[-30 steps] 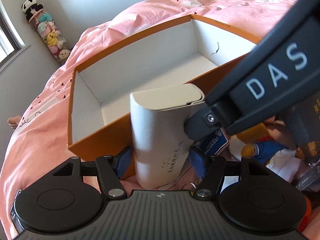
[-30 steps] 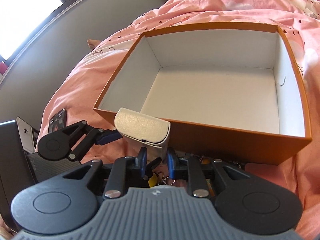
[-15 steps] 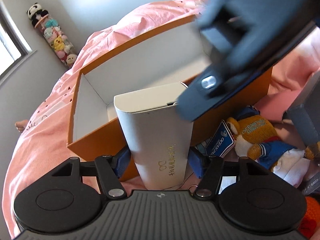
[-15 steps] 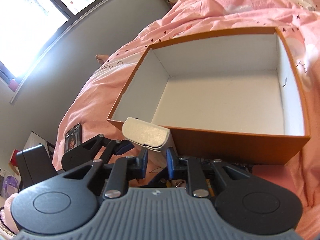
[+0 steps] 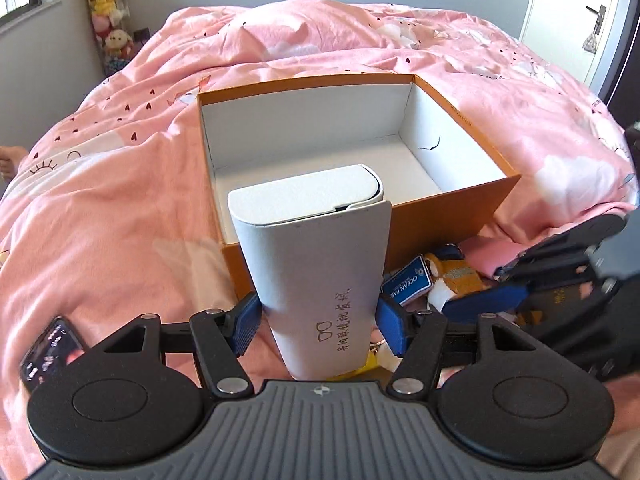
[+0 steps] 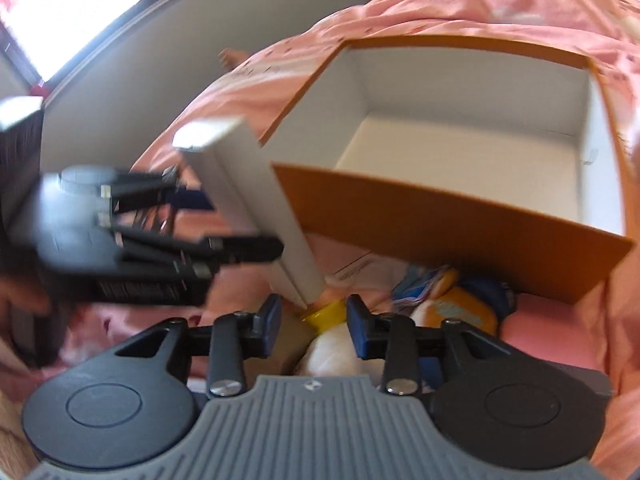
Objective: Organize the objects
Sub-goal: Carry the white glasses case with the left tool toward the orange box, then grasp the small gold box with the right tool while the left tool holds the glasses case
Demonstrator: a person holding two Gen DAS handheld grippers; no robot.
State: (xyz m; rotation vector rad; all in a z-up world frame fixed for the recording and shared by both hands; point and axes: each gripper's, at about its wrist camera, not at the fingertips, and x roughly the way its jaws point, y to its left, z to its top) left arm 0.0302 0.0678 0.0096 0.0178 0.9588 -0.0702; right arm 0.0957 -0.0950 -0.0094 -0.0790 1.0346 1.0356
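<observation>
While the left claw grips the tall white cardboard case with rounded corners by its lower part, blue pads pressed to both sides, the case stands up ahead of it, raised in front of the near wall of the open orange cardboard box with white inside. The right claw has nothing between its pads; its jaws are parting, and the case's bottom corner hangs just ahead of its left pad.

Only the left wrist view shows a dark phone on the pink printed bedcover left of the claw, a blue card and the white door. Only the blurred right wrist view shows a yellow object under the case. Both show the plush toy beside the box.

The box holds nothing.
</observation>
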